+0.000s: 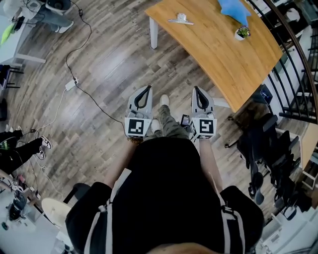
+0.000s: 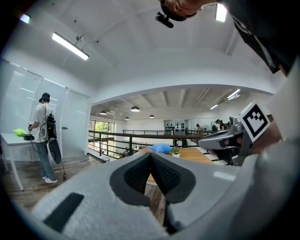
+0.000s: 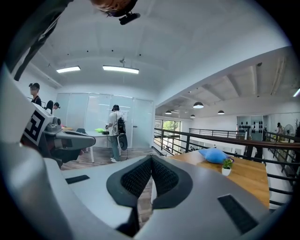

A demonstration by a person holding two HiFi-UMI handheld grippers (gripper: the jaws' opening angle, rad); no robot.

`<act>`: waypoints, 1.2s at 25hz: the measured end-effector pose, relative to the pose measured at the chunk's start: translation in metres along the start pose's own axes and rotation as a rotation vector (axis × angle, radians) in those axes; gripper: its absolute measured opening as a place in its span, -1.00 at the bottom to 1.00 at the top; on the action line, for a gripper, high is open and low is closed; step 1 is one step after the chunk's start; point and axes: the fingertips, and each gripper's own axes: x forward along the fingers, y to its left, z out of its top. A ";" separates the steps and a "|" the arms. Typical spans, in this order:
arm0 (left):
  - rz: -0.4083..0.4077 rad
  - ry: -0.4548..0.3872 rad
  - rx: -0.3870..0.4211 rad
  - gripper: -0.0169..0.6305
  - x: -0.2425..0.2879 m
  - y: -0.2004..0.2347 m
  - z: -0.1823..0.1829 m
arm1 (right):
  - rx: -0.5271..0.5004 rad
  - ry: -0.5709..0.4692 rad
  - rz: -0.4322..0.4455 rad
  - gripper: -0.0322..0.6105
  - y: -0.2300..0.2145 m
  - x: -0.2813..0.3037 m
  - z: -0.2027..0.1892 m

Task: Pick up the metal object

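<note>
The metal object (image 1: 180, 20), a small silvery clip-like piece, lies on the wooden table (image 1: 223, 54) near its far left corner. I stand on the floor short of the table and hold both grippers side by side at waist height, pointing toward it. My left gripper (image 1: 147, 88) is shut with nothing between its pads, and its tips (image 2: 151, 153) meet. My right gripper (image 1: 197, 89) is shut and empty too, its jaws closed tip to tip (image 3: 151, 157). Both are well short of the object. Neither gripper view shows the metal object.
A blue cushion-like thing (image 1: 233, 7) and a small potted plant (image 1: 242, 32) sit on the table's far side. Black chairs (image 1: 268, 144) and a railing (image 1: 298, 64) are at the right. A cable with a power strip (image 1: 70, 85) runs across the floor. A person (image 2: 43, 136) stands by a white table.
</note>
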 end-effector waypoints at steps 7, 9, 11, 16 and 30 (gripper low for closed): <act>0.024 -0.024 0.027 -0.92 0.063 0.039 0.032 | 0.020 -0.047 0.021 -0.90 -0.040 0.079 0.028; 0.025 -0.026 0.053 -0.92 0.085 0.047 0.035 | 0.016 -0.063 0.017 -0.90 -0.057 0.099 0.037; 0.027 -0.030 0.065 -0.92 0.106 0.050 0.040 | 0.015 -0.072 0.012 -0.90 -0.075 0.115 0.042; 0.025 -0.034 0.071 -0.92 0.151 0.049 0.046 | 0.022 -0.061 0.008 -0.90 -0.111 0.147 0.034; -0.030 0.004 0.052 -0.92 0.237 0.088 0.032 | 0.015 0.040 -0.035 -0.90 -0.156 0.221 0.015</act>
